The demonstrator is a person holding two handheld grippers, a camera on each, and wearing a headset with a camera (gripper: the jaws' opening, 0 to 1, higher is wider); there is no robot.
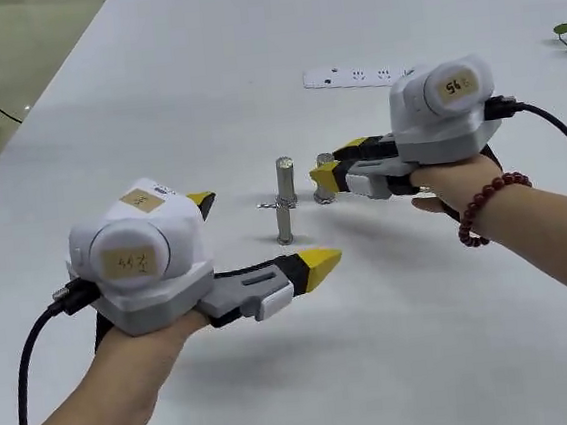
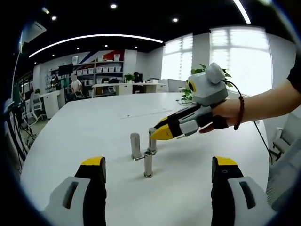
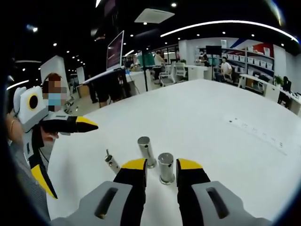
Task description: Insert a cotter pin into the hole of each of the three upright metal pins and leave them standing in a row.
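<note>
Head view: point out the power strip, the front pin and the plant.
power strip (image 1: 351, 76), head view, white top face.
front pin (image 1: 285, 227), head view, middle of its shaft.
plant (image 1: 565, 29), head view, a green leaf.

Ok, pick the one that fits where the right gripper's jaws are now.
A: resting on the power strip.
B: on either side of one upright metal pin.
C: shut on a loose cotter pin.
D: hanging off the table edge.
B: in the right gripper view the right gripper has one jaw on each side of a metal pin that stands upright on the table.
</note>
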